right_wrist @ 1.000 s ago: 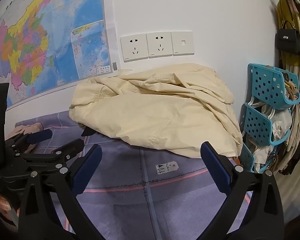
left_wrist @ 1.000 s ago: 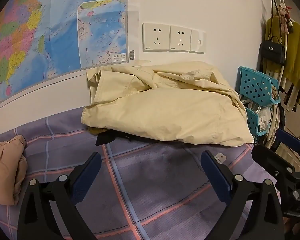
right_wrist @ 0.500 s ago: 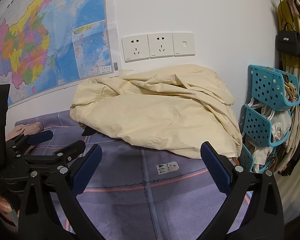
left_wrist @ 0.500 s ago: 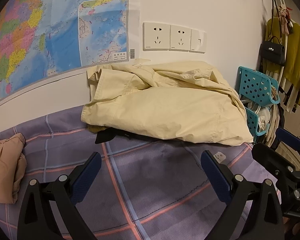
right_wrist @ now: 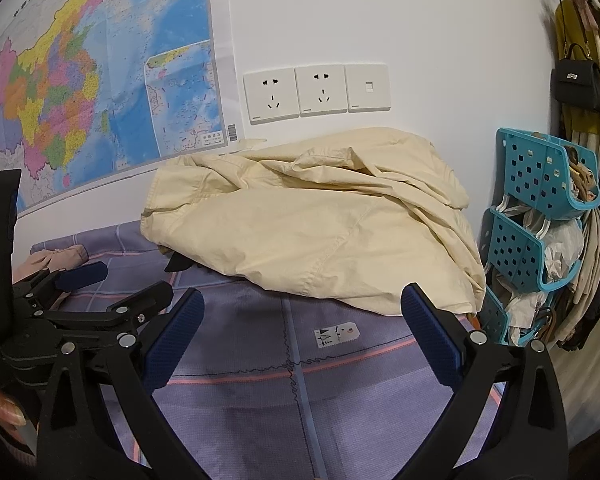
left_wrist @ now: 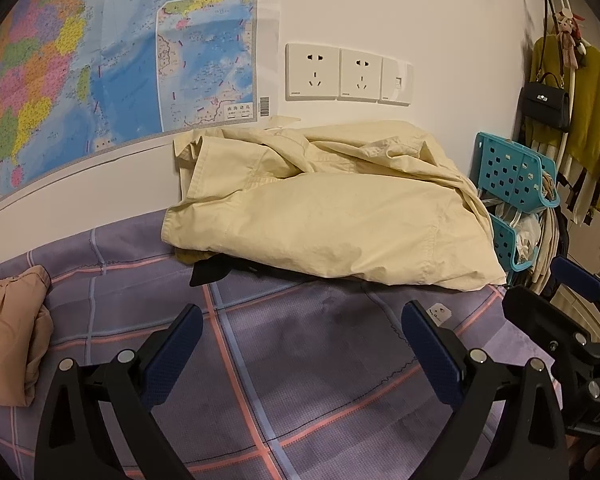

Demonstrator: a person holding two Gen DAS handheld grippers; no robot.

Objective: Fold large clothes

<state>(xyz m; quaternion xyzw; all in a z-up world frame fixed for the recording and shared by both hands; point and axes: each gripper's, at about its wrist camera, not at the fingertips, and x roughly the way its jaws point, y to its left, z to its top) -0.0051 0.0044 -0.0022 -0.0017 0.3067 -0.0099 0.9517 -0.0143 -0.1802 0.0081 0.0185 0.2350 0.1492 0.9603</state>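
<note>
Crumpled cream cotton garment [left_wrist: 324, 216] heaped on purple plaid bedsheet [left_wrist: 300, 380]; left gripper [left_wrist: 300, 344] and right gripper [right_wrist: 300, 328], 2 in all, gape released, empty.

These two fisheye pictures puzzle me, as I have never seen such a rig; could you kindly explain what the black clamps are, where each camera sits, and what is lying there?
No robot is involved: a person holds a two-finger gripper in each hand, and a camera on each looks forward along its fingers. The black arms with blue pads at the bottom of each picture are those fingers. One view comes from the left gripper, the other from the right gripper; each also catches the other tool at its edge. Both are open and hold nothing.

Ahead, on a purple checked bedsheet, lies a crumpled cream garment against the wall, with something dark poking out beneath it. A pinkish garment lies to the left. On the wall are a map and sockets; blue baskets stand to the right.
</note>
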